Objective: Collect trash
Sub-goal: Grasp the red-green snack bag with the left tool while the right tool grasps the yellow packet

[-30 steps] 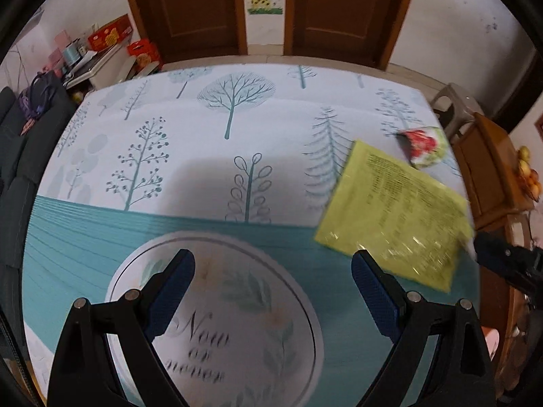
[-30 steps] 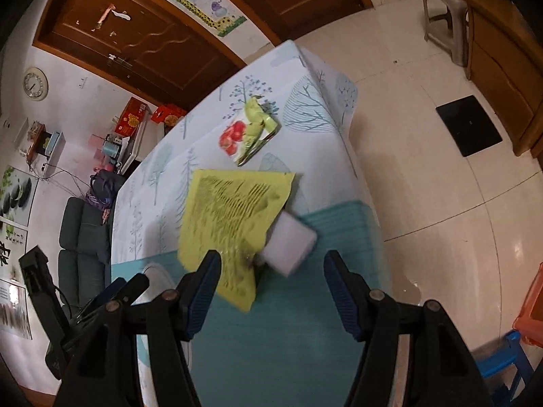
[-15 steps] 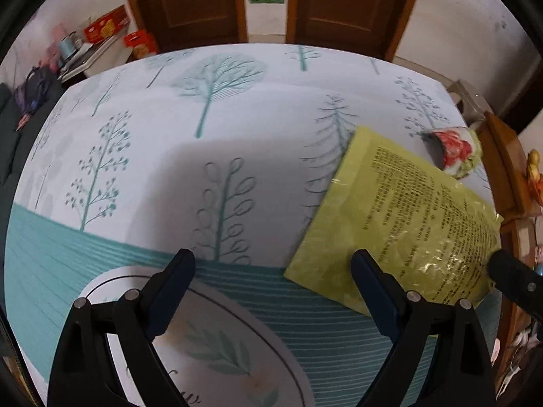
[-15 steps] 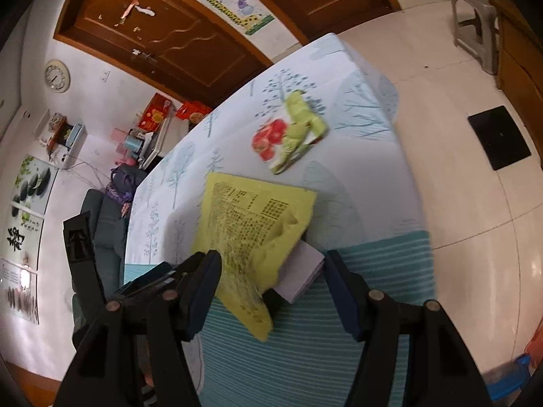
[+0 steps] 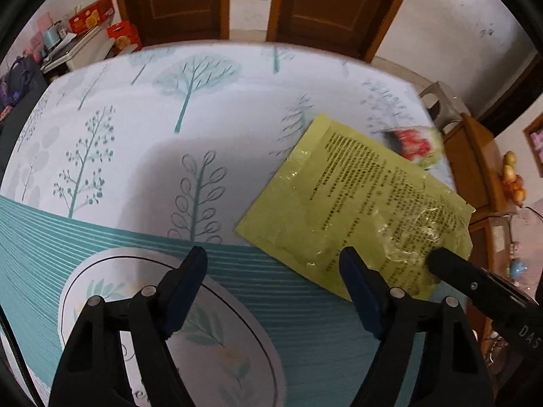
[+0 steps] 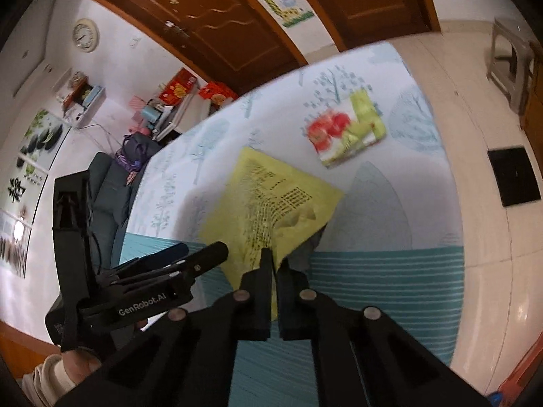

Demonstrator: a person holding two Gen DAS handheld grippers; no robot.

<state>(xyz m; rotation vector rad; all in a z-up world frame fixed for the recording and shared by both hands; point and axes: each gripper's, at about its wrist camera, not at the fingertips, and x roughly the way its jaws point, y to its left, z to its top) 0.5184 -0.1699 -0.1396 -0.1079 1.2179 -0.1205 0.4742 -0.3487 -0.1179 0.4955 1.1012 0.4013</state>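
A yellow plastic bag with black print [image 5: 356,203] lies on the table at the right. My right gripper [image 6: 275,259] is shut on the near corner of the yellow bag [image 6: 271,203], and one of its fingers [image 5: 441,261] shows in the left wrist view. A red and green snack wrapper [image 5: 415,146] lies beyond the bag near the table's right edge; it also shows in the right wrist view [image 6: 346,132]. My left gripper [image 5: 271,264] is open and empty, just left of the bag's near edge. The left gripper [image 6: 190,261] also shows in the right wrist view.
The table wears a white and teal tree-print cloth [image 5: 169,118]. A grey stool [image 6: 509,61] and a wooden cabinet [image 5: 482,162] stand to the right. A dark sofa [image 6: 108,196] stands to the left. Brown doors [image 5: 332,3] are behind.
My right gripper has closed on the yellow bag's near corner. My left gripper has narrowed a little and moved right toward the bag. The white item under the bag is out of sight.
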